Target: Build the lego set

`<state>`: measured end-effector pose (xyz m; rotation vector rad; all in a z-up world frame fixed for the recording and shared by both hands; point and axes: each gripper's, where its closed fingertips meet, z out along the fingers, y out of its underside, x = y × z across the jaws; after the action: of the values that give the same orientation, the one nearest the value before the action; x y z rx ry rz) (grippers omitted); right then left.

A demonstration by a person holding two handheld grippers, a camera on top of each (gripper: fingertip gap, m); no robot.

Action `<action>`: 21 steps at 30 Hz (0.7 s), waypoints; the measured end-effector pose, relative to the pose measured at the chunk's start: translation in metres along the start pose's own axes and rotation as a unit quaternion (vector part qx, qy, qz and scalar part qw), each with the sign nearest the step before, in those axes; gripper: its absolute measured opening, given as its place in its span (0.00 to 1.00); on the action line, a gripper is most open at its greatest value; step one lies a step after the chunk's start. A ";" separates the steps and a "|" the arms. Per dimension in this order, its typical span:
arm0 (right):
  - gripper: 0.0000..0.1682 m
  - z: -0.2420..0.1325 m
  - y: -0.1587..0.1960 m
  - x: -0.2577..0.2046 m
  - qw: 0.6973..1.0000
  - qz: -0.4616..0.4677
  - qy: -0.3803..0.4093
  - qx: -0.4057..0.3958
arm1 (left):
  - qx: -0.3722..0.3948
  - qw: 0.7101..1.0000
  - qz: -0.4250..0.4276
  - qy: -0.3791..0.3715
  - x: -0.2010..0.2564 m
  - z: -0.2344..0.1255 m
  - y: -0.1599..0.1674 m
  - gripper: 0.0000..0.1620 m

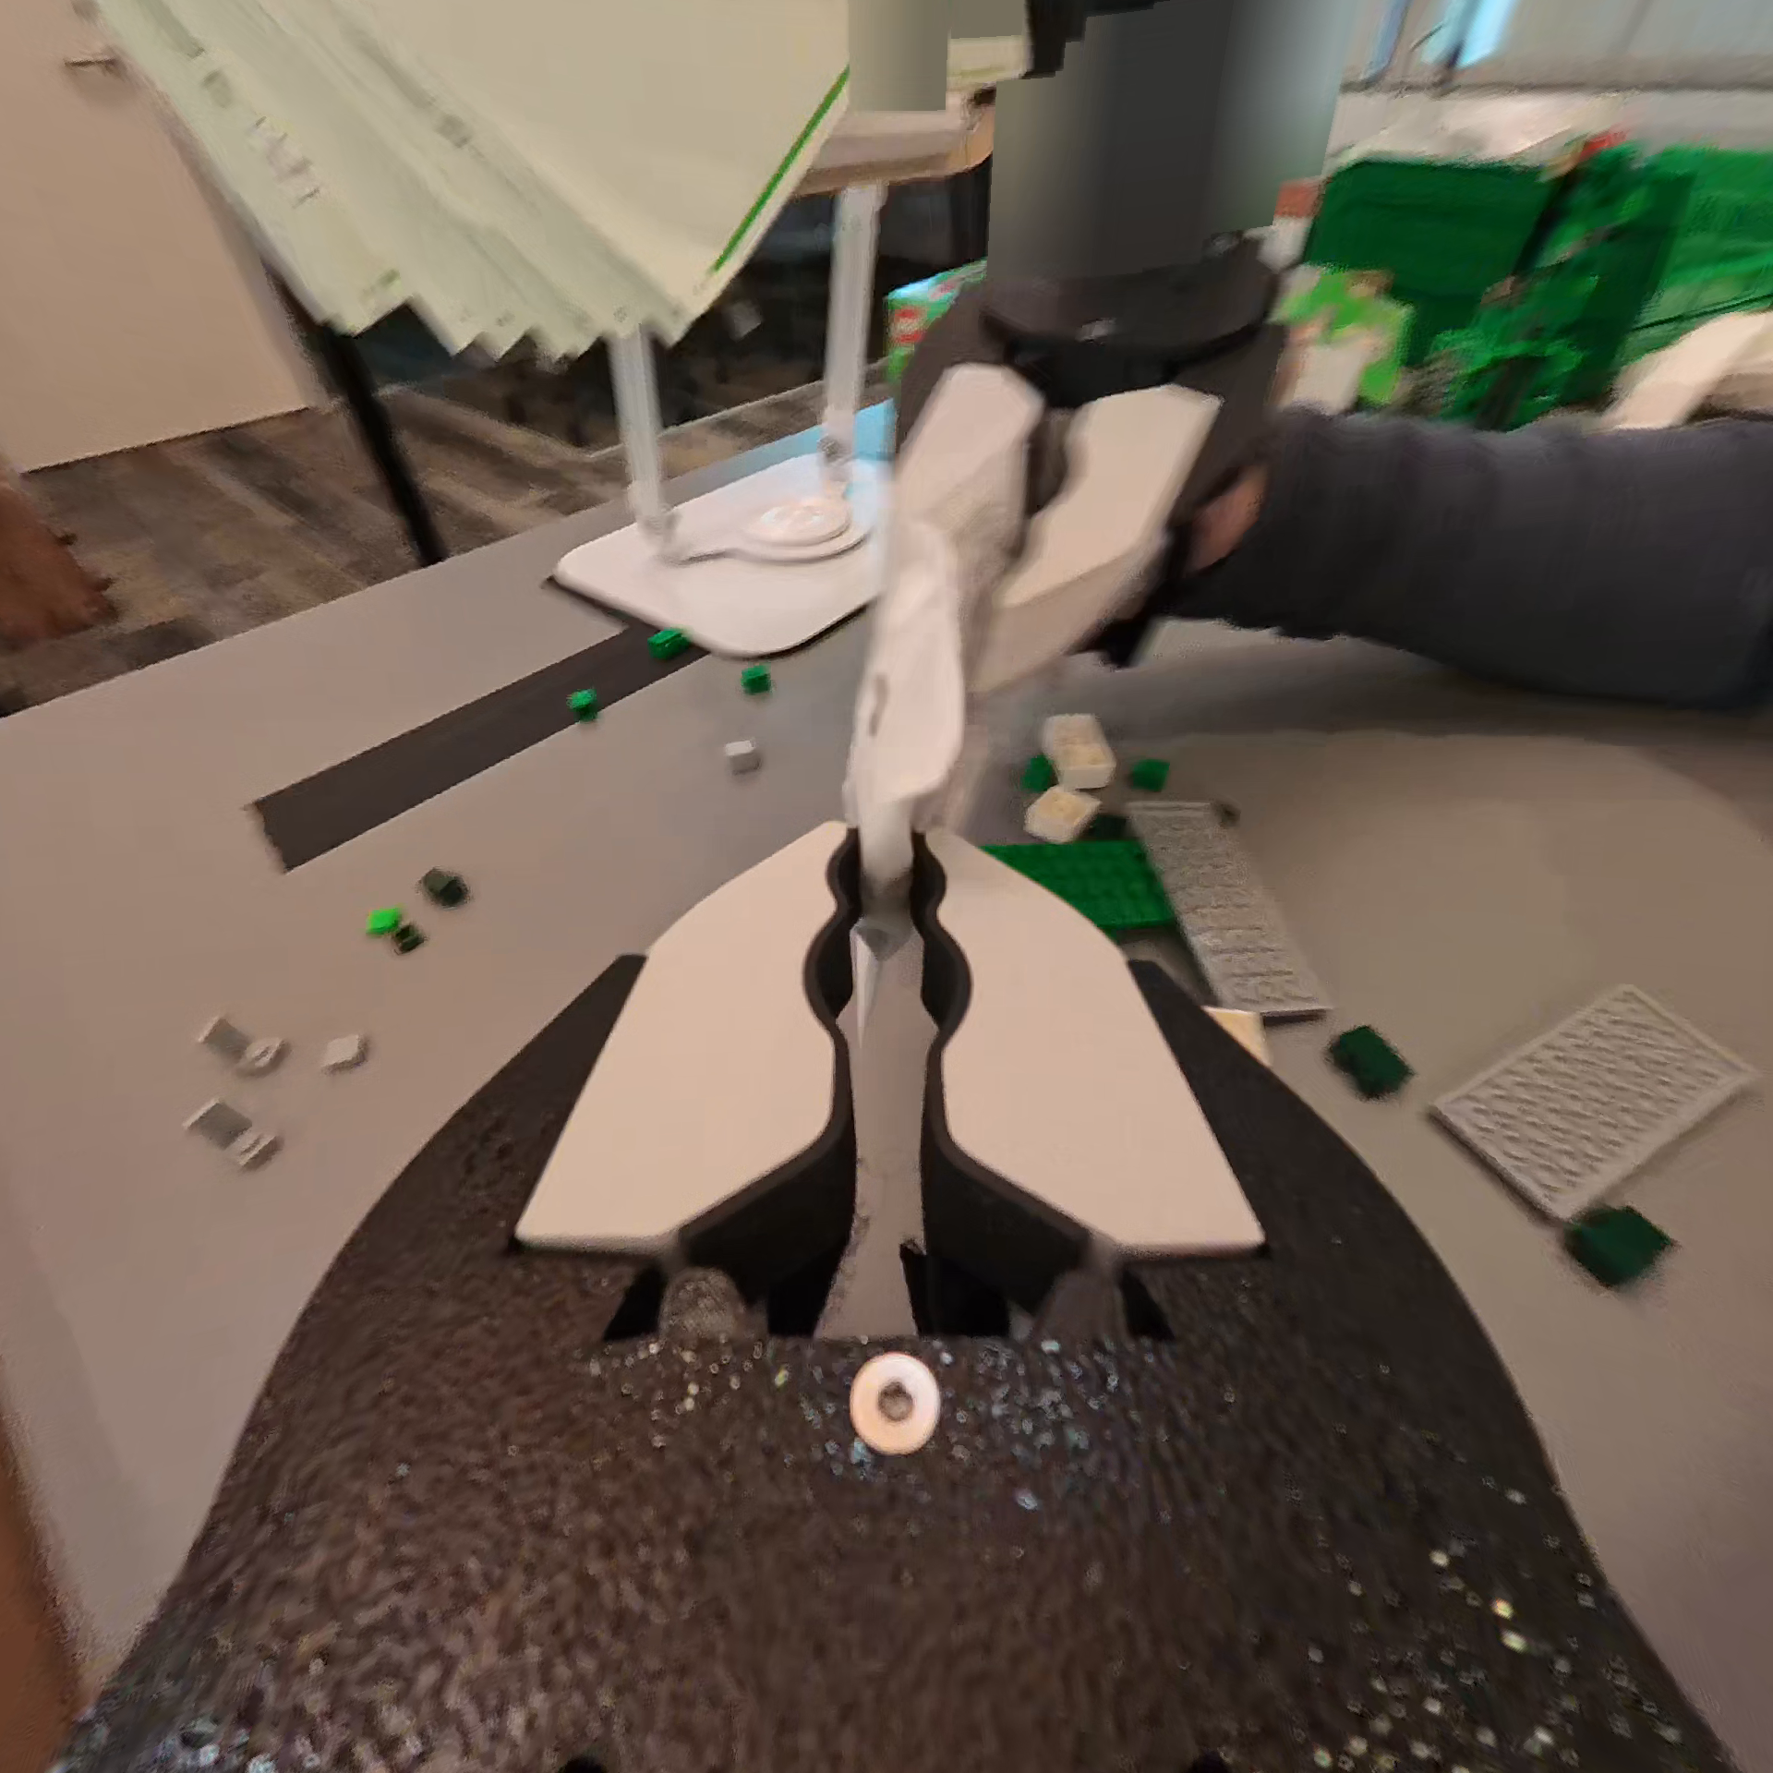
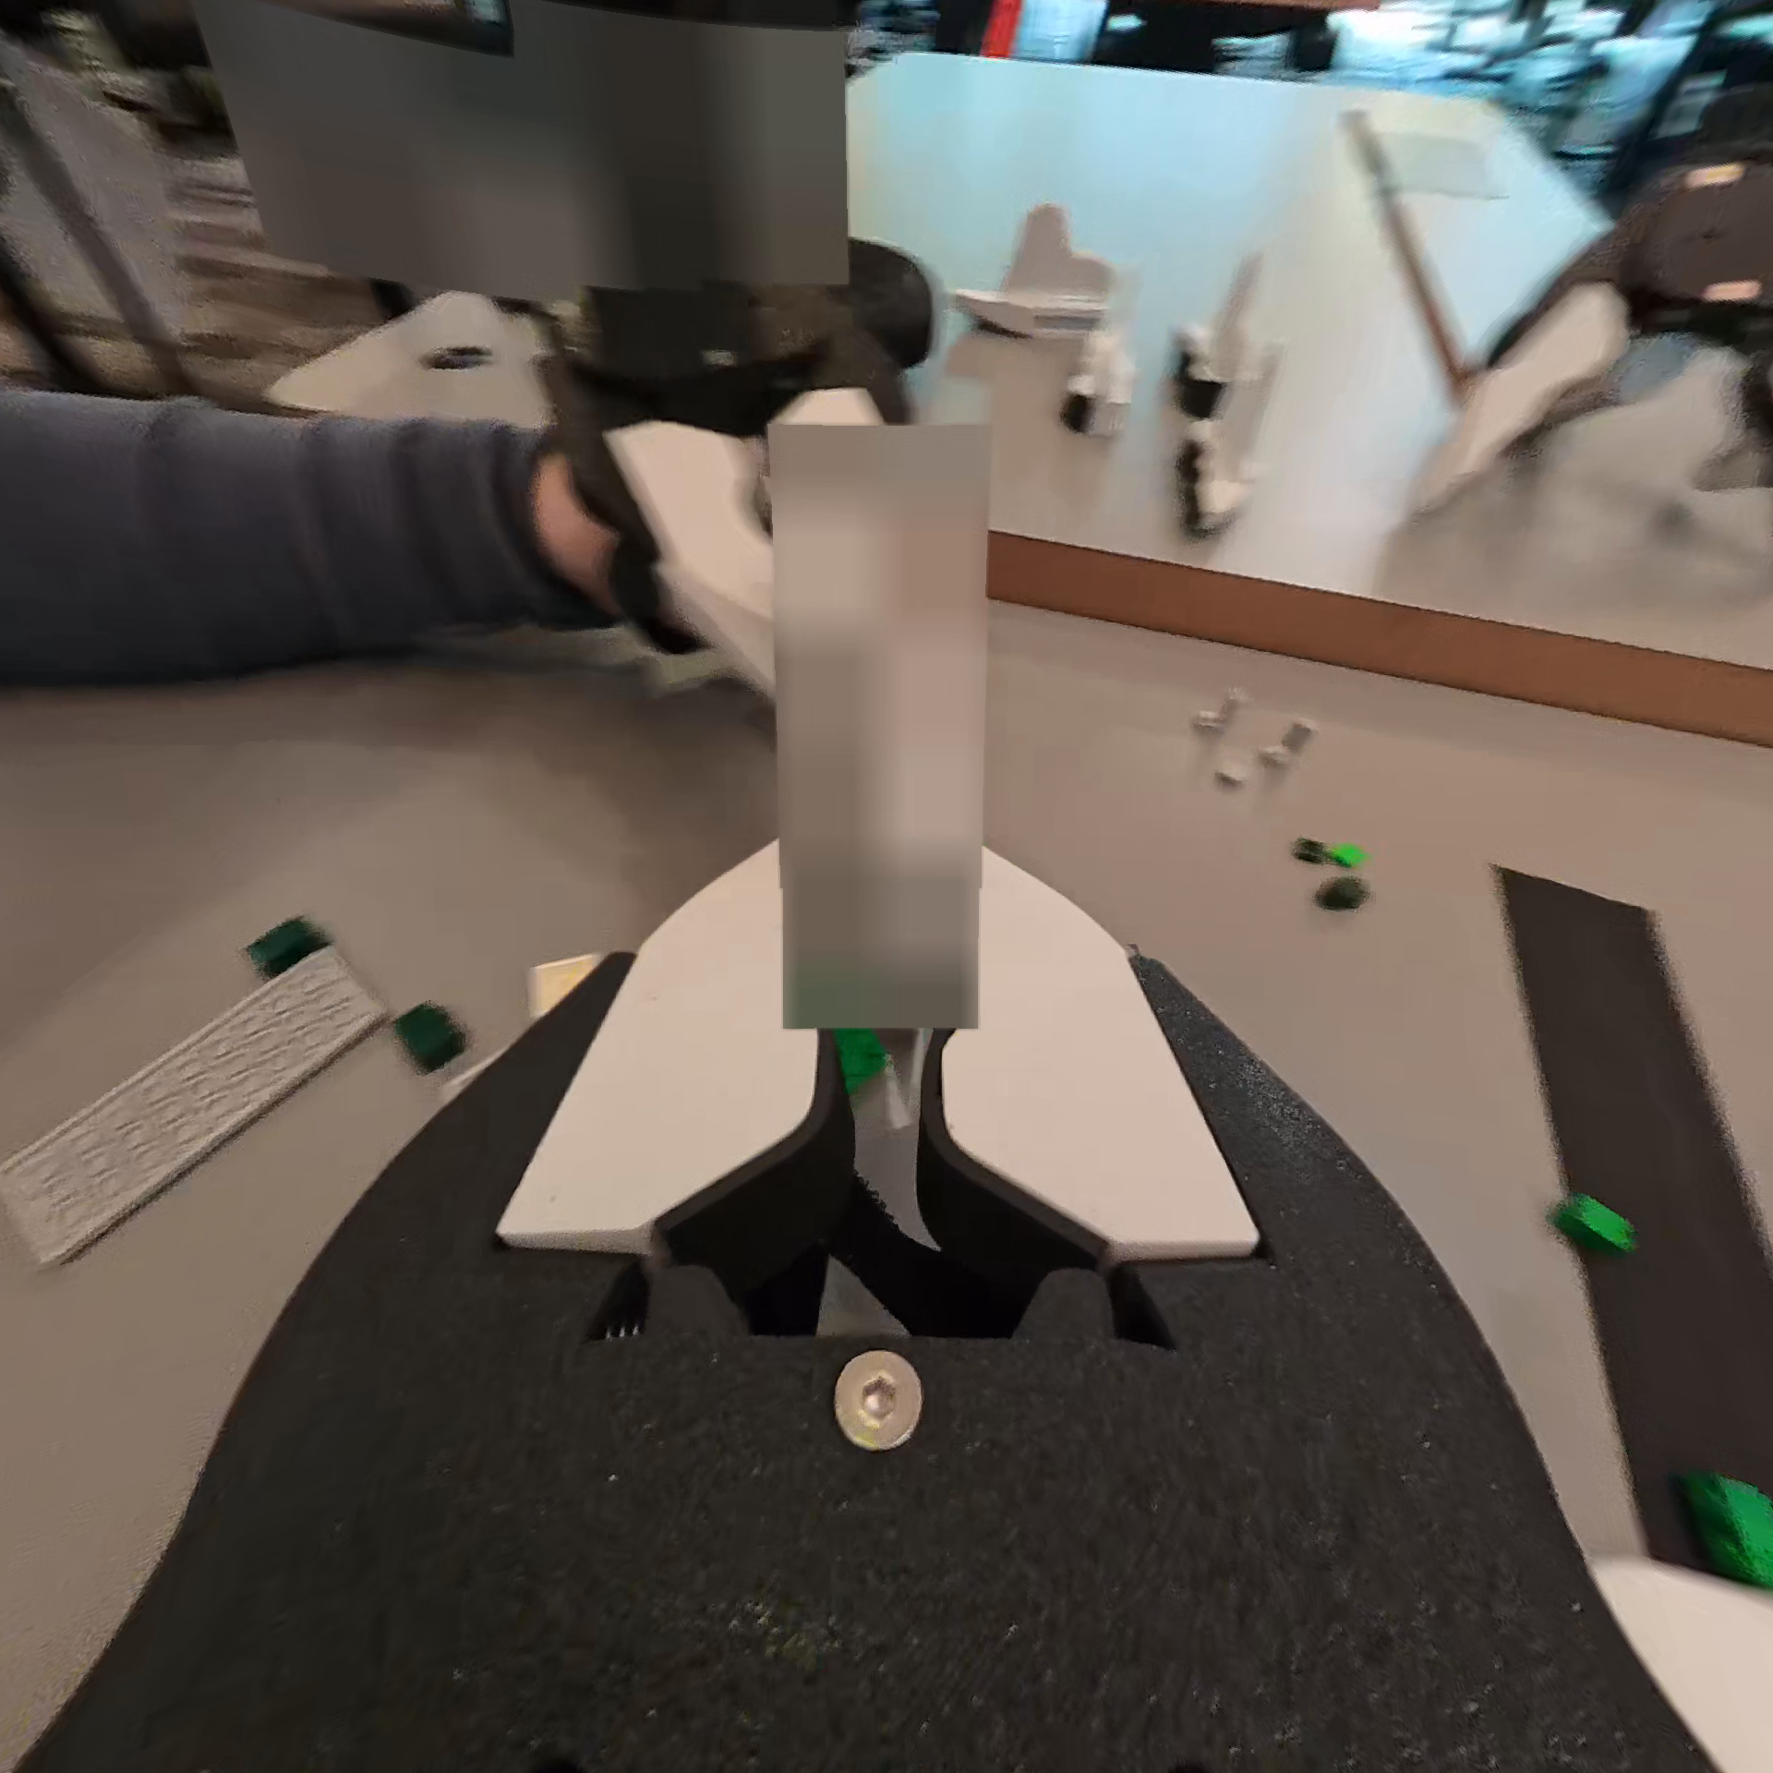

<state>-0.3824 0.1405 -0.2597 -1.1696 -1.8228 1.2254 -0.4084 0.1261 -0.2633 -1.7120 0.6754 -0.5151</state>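
Both grippers clamped the same white paper bag (image 1: 911, 672), stretched between them above the table (image 1: 576, 863). Left gripper (image 1: 885, 868): fingers (image 1: 729, 1055) pressed together on the bag's lower end, w/ crumpled paper running down the gap between them. Right gripper (image 1: 1046, 537), seen farther off in the left wrist view, pinched the bag's upper end; a person's hand (image 1: 1233, 508) in a dark sleeve (image 1: 1497, 547) held it.

In the right wrist view the right gripper (image 2: 883, 959) tips were covered by a mosaic patch, but fingers (image 2: 691, 1084) sat close together w/ white paper caught in the gap.

Landmark = green lego plate (image 1: 1084, 887), flat on the table just right of the left fingertips & below the bag. Rel. to it:
- two cream bricks (image 1: 1070, 777) just behind it
- long grey studded plate (image 1: 1218, 911) touching its right edge
- wider grey studded plate (image 1: 1593, 1094) farther right, apart from it
- dark green bricks (image 1: 1367, 1060) between & near the grey plates
- small green bricks (image 1: 667, 643) scattered well to its left, around a black tape strip (image 1: 460, 748)
- small grey pieces (image 1: 240, 1046) far left
- white stand base (image 1: 729, 585) behind-left, holding an open booklet (image 1: 480, 163).
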 end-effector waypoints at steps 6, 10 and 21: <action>0.06 0.004 0.004 0.003 0.997 -0.054 0.045 -0.042 | -0.027 1.000 0.000 -0.005 0.000 0.004 0.007 0.05; 0.06 -0.003 -0.006 0.016 0.998 0.003 0.061 0.009 | 0.030 0.999 -0.027 0.029 0.009 0.003 -0.009 0.06; 0.06 -0.019 -0.034 0.010 0.989 0.089 -0.013 0.117 | 0.050 0.997 -0.046 0.034 0.009 0.007 -0.010 0.04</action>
<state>-0.3802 0.1506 -0.2209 -1.2061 -1.5682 1.5159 -0.3956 0.1272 -0.2558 -1.6431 0.6104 -0.6641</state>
